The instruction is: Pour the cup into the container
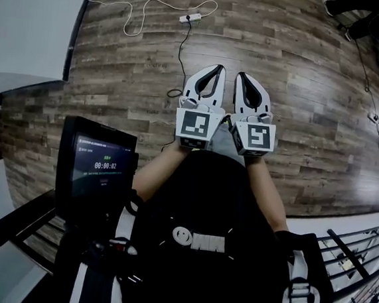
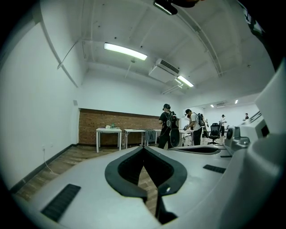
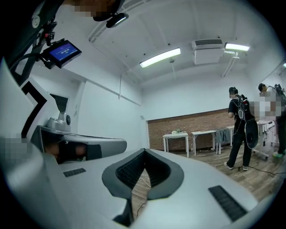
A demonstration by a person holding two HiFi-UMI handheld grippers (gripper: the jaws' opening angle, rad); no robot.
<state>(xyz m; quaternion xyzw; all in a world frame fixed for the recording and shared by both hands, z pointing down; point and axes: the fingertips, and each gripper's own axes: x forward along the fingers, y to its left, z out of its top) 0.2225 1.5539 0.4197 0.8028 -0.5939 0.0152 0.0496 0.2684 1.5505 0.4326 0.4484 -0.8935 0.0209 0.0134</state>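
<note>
Left white tool (image 1: 217, 69) and right white tool (image 1: 241, 75), both closed and empty, at frame centre over brown plank floor (image 1: 304, 72); cup and container unseen: find the cup first, then open

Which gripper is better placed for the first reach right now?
Neither, as far as shows. The left gripper and right gripper are level, side by side above the wood floor, both with jaws shut and empty. No cup or container appears in any view, so neither side has an edge.
</note>
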